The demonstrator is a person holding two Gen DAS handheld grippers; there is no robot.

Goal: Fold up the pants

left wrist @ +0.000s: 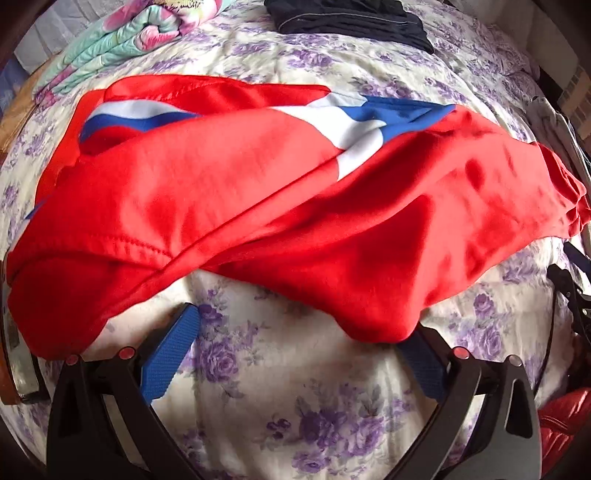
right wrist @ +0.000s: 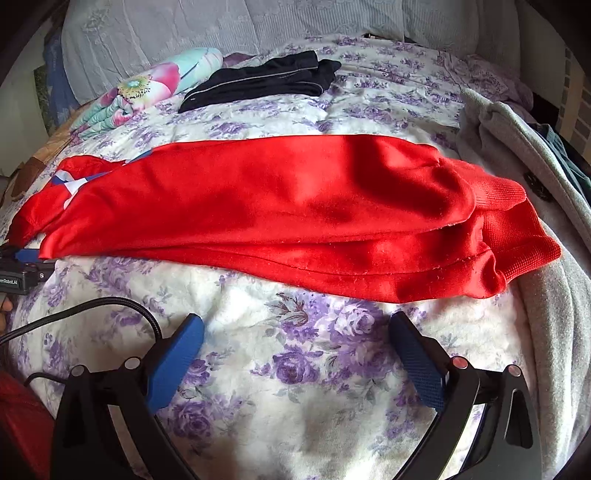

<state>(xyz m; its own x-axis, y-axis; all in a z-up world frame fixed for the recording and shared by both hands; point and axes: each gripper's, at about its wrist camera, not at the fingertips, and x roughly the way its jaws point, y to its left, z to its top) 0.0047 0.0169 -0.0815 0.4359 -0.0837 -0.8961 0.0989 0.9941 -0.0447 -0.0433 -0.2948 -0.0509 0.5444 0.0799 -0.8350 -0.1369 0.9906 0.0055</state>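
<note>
A: Where are the pants?

B: I see the red pants (right wrist: 295, 218) lying long and flat across the flowery bedspread (right wrist: 295, 369).

A: And your grippers?

B: My left gripper (left wrist: 295, 343) is wide open, holding nothing; red cloth drapes over one finger. My right gripper (right wrist: 295, 343) is wide open too, just in front of the pants.

Red track pants with white and blue stripes (left wrist: 280, 206) lay lengthwise across the purple-flowered bedspread (left wrist: 266, 387). The left tongs (left wrist: 295, 354) stood spread wide at the near edge, the cloth draping over the right blue pad. Folded dark clothing (left wrist: 351, 18) sat far behind.
</note>
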